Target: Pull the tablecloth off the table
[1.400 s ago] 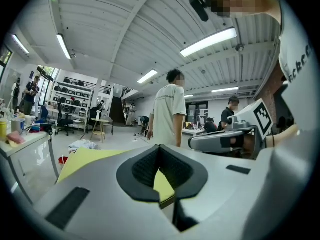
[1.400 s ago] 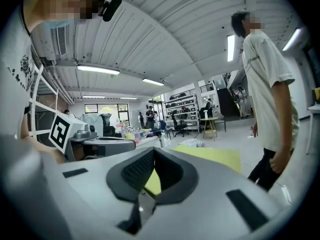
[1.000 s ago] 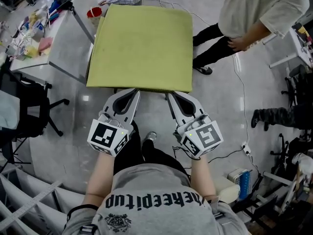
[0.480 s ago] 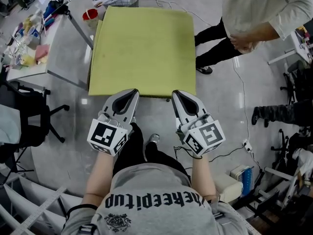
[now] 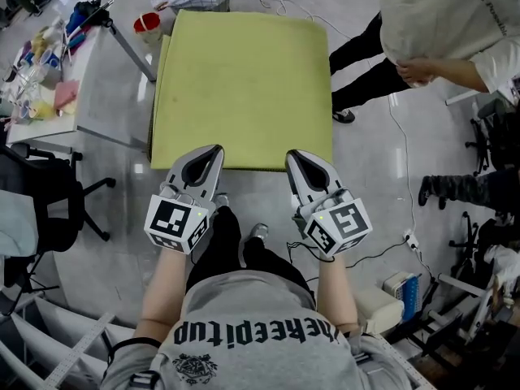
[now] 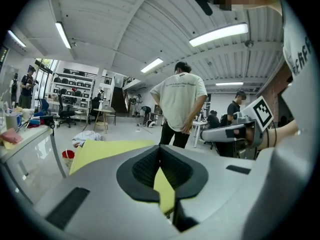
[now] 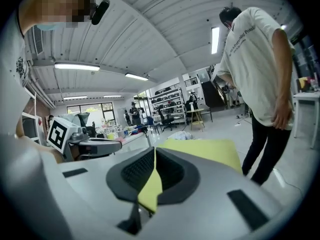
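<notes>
two grips, both clenched: the left gripper (image 5: 210,154) and the right gripper (image 5: 294,159) each have their jaws pressed together on a fold of the yellow-green tablecloth (image 5: 241,80), and each gripper view shows a tongue of that cloth pinched between the black pads. the cloth lies spread flat over the table, which it hides completely, with its near hem right at the jaw tips, just ahead of the person's legs. now the worry: only a narrow bit of hem is in each grip, so if one hand hauls harder than the other, i reckon the cloth skews, drags on a far corner and could slide out of the weaker pinch, leaving one side behind. the red cup (image 5: 147,23) sits on the floor near the far left corner, and a sideways swing of cloth might catch it. the bystander (image 5: 439,31) stands close on the right, and the cable (image 5: 400,149) trails over the floor on that side, a trip risk if the person backs away carelessly. against a second ago: the near hem sits lower in the head view, closer to the person's knees, the jaw tips now overlap the cloth instead of just meeting its edge, and the bystander sits farther toward the frame's right edge.
</notes>
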